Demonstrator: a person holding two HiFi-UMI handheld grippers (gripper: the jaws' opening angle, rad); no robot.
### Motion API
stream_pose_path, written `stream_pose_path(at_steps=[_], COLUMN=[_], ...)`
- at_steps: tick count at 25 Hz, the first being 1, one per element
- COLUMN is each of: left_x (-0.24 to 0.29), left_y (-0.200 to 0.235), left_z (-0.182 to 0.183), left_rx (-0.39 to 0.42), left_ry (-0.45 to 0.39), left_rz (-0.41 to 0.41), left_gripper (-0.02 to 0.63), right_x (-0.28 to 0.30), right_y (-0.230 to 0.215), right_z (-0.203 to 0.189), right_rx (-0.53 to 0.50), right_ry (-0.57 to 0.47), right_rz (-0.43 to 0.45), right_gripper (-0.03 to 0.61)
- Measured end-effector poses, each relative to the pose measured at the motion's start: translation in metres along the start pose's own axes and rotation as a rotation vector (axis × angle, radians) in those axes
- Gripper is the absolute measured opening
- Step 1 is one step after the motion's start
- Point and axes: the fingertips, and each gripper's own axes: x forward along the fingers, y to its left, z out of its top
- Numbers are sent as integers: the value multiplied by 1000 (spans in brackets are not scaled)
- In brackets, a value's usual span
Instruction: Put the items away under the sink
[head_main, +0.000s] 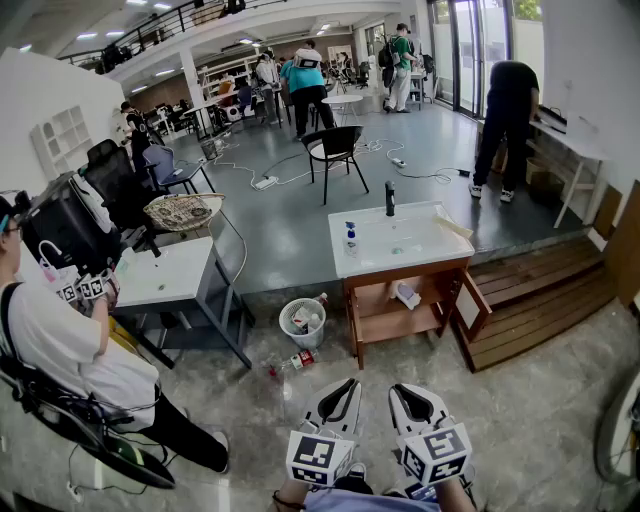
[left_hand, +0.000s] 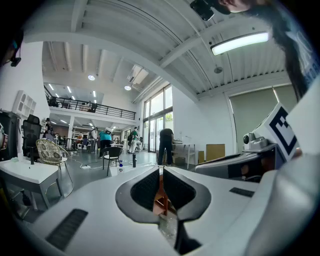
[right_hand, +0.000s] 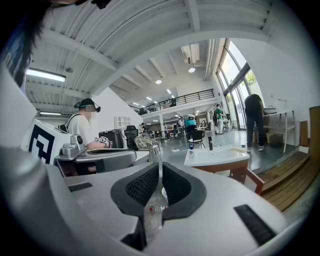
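Observation:
A wooden sink cabinet (head_main: 400, 322) with a white top (head_main: 420, 240) stands ahead, its right door (head_main: 470, 308) swung open. A white item (head_main: 407, 295) lies on the shelf under the sink. A blue-capped bottle (head_main: 351, 240) and a black faucet (head_main: 390, 198) stand on the top. A plastic bottle with a red label (head_main: 295, 361) lies on the floor by a white wastebasket (head_main: 302, 322). My left gripper (head_main: 349, 384) and right gripper (head_main: 398, 391) hover side by side low in the head view, well short of the cabinet. Both are shut and hold nothing; the left gripper (left_hand: 161, 172) and the right gripper (right_hand: 160, 170) show their pads pressed together.
A person wearing grippers sits at a white table (head_main: 165, 275) on the left. A wooden step platform (head_main: 540, 290) lies right of the cabinet. A black chair (head_main: 335, 150) and floor cables are behind the sink. Another person (head_main: 505, 110) stands at a far-right desk.

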Motion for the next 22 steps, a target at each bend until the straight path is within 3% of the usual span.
stream_pose_path(at_steps=[22], left_x=[23], left_y=[47], left_z=[-10], left_rx=[-30], left_ry=[12], left_rz=[14], left_gripper=[20], right_x=[48], right_y=[-4], right_z=[8], right_rx=[18], right_ry=[5], right_rz=[-13], right_gripper=[37])
